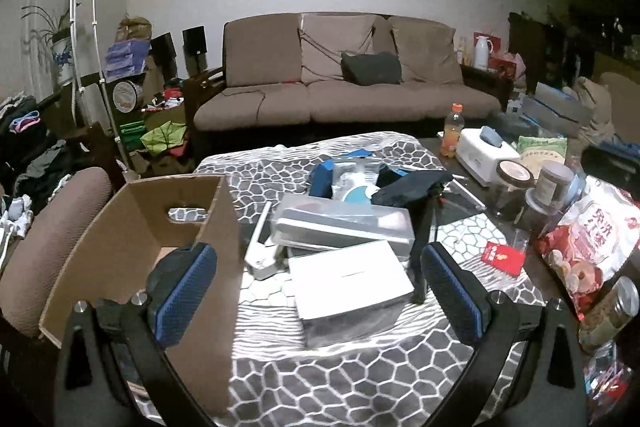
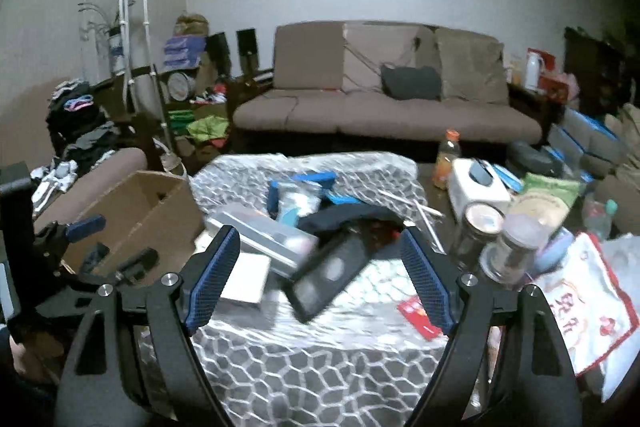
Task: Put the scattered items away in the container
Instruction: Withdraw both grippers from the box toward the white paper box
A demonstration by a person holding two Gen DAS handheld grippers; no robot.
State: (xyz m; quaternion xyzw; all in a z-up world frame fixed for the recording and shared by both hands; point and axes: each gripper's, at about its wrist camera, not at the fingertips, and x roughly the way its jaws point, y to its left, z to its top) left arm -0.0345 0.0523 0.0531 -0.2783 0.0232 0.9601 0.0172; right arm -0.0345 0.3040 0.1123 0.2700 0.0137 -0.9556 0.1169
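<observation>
An open cardboard box (image 1: 132, 227) stands at the table's left edge; it also shows in the right wrist view (image 2: 148, 211). My left gripper (image 1: 320, 287) is open, its fingers either side of a white box (image 1: 348, 277) lying on the patterned cloth. Behind it lie a clear plastic case (image 1: 344, 223), a metal tool (image 1: 260, 251), a black tripod leg (image 1: 422, 239), blue boxes (image 1: 322, 179) and a dark cloth (image 1: 412, 187). My right gripper (image 2: 320, 275) is open above a blurred black flat device (image 2: 328, 275). The left gripper (image 2: 86, 227) shows at the left of the right wrist view.
Jars (image 1: 512, 187), a snack bag (image 1: 592, 239), a can (image 1: 612, 311), a red packet (image 1: 502, 257), a white appliance (image 1: 484, 151) and an orange bottle (image 1: 452, 131) crowd the table's right side. A brown sofa (image 1: 340, 83) stands behind, an armchair (image 1: 48, 247) at left.
</observation>
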